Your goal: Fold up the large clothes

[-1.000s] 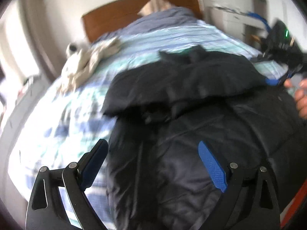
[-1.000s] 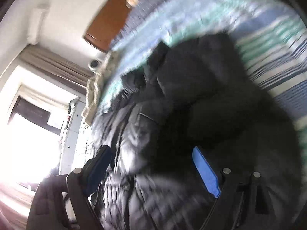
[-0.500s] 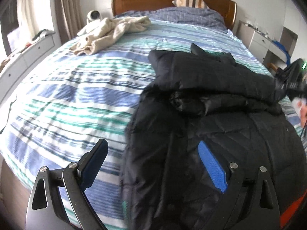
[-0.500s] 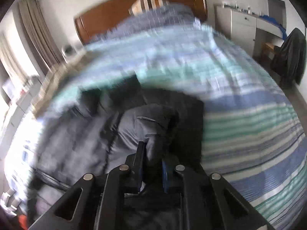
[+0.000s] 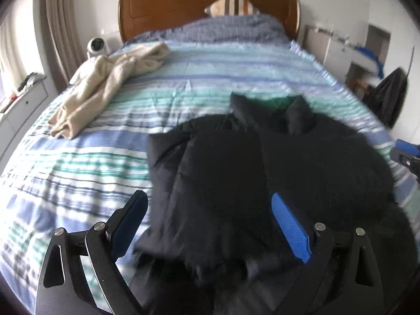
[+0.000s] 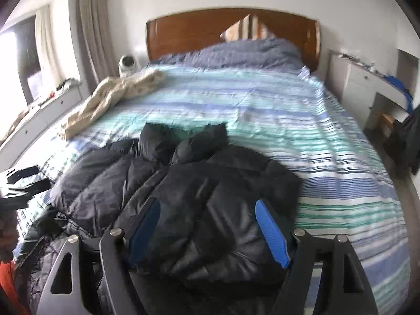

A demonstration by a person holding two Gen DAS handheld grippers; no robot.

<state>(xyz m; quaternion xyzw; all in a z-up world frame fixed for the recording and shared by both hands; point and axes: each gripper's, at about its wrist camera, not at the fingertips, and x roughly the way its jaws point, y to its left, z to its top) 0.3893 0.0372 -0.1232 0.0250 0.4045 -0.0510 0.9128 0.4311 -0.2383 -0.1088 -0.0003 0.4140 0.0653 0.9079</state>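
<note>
A black puffer jacket [image 5: 249, 173] lies on the striped bed [image 5: 92, 162], both sleeves folded in over its body and its collar toward the headboard. It also shows in the right wrist view [image 6: 199, 189]. My left gripper [image 5: 207, 223] is open and empty, hovering above the jacket's near left part. My right gripper [image 6: 207, 223] is open and empty, above the jacket's near right part. The other gripper shows at the right edge of the left wrist view [image 5: 407, 155] and at the left edge of the right wrist view [image 6: 21, 183].
A cream garment [image 5: 110, 78] lies crumpled at the far left of the bed, also seen in the right wrist view [image 6: 115, 97]. A small white camera [image 5: 95, 46] stands by the wooden headboard [image 5: 183, 5]. White drawers [image 6: 359, 86] and a dark hanging garment [image 5: 388, 97] stand right of the bed.
My right gripper was shut on the jacket half a second ago; it has let go, opened and pulled back. The right sleeve now lies folded over the body. My left gripper stayed open and shifted right over the jacket.
</note>
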